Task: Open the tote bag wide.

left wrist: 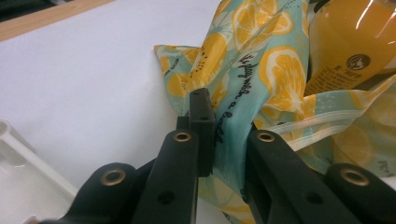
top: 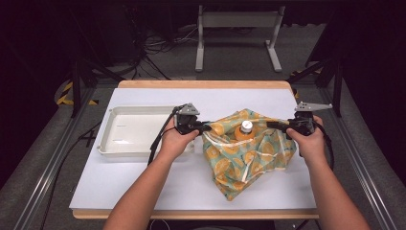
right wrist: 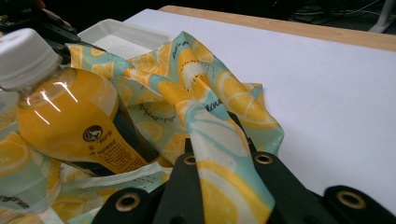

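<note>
A teal bag with an orange-slice print (top: 244, 155) lies on the white table, its mouth held open between both grippers. A bottle of orange drink with a white cap (top: 245, 130) stands inside it. My left gripper (top: 207, 127) is shut on the bag's left rim (left wrist: 233, 121). My right gripper (top: 271, 125) is shut on the bag's right rim (right wrist: 219, 154). In the right gripper view the bottle (right wrist: 70, 121) leans close on the left, its cap (right wrist: 23, 58) at the top. In the left gripper view the bottle's orange body (left wrist: 350, 46) sits at the upper right.
A white tray (top: 139, 151) rests on the table left of the bag, just behind my left hand. The wooden table edge (top: 201, 84) runs along the far side. A metal stand (top: 237, 21) and cables sit on the floor beyond.
</note>
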